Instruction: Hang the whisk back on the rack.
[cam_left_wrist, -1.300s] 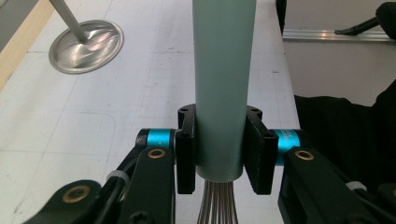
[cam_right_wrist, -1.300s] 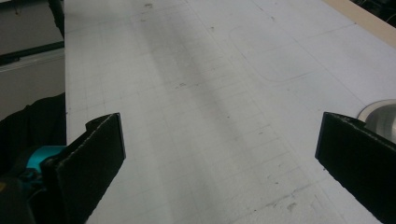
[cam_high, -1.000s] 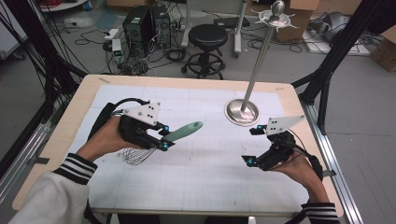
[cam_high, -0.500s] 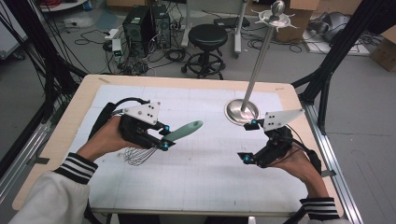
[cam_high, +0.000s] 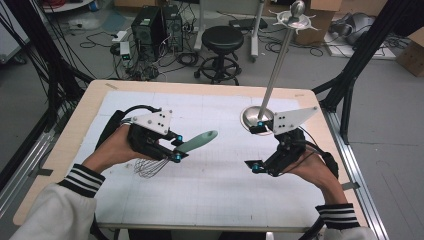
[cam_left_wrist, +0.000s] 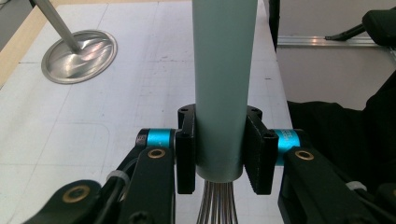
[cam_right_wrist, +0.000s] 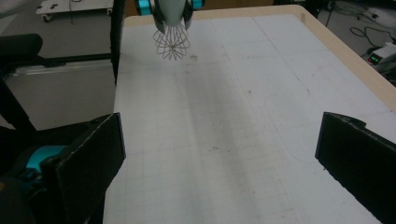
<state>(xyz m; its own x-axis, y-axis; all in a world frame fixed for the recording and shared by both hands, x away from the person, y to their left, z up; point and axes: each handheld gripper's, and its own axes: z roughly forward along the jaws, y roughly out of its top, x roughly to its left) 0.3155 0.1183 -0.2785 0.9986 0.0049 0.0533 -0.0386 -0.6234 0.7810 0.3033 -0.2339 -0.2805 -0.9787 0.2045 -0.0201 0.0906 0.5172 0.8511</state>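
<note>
A whisk with a pale green handle (cam_high: 197, 141) and a wire head (cam_high: 150, 167) is held just above the white mat at the left. My left gripper (cam_high: 175, 149) is shut on the handle near the wires, and the handle points right and away. In the left gripper view the handle (cam_left_wrist: 223, 70) stands clamped between the two pads of the left gripper (cam_left_wrist: 220, 149). My right gripper (cam_high: 254, 148) is open at the right of the mat, its jaws far apart and turned toward the whisk. The right gripper (cam_right_wrist: 219, 154) holds nothing; ahead of it hangs the wire head (cam_right_wrist: 171, 43).
A metal stand with a round base (cam_high: 255, 116) and a tall pole stands at the back right of the mat, close behind the right gripper; its base (cam_left_wrist: 79, 56) also appears in the left gripper view. The table's wooden edge (cam_high: 80, 115) frames the mat.
My right gripper has drifted a little left toward the middle of the mat. The left gripper and the whisk have stayed where they were.
</note>
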